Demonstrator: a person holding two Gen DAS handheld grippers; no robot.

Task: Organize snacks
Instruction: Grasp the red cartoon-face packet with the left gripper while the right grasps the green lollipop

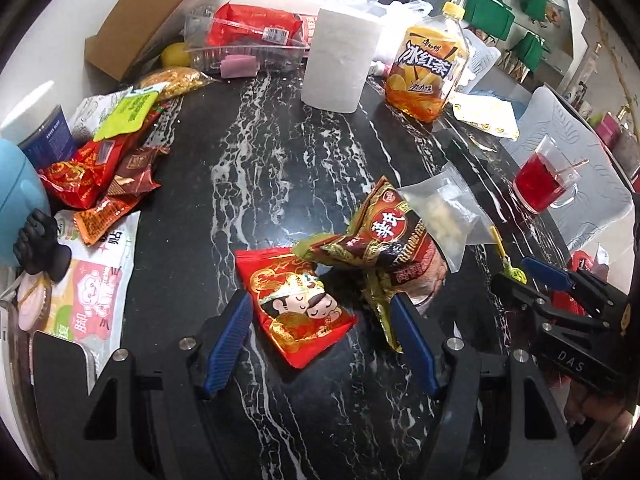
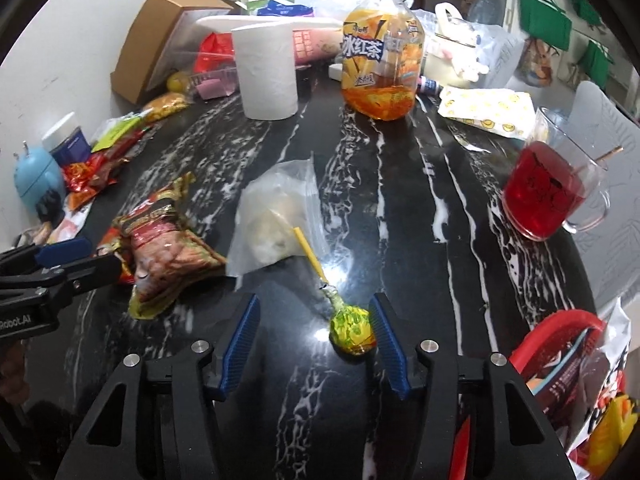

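- Below, left gripper (image 1: pixel 320 324) wide open, holding nothing, red packet (image 1: pixel 300 312) lying on black marble table (image 1: pixel 280 152) between its fingers.
- Right gripper (image 2: pixel 316 340) wide open too, empty, lollipop (image 2: pixel 352 330) just beside right finger.
- Brown packet (image 1: pixel 376 248) touching clear bag (image 1: pixel 444 212).

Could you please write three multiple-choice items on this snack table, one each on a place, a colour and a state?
1. Where does the lollipop lie?
A. Between the right gripper fingers
B. Inside the cardboard box
C. On the paper roll

2. What colour is the drink in the glass mug?
A. Green
B. Red
C. Clear

3. How is the left gripper?
A. Shut on the bottle
B. Shut on the red packet
C. Open

Key: 1 A, its wrapped head sits beside the right finger; 2 B, the liquid is red; 3 C, its fingers stand apart either side of the red snack packet.
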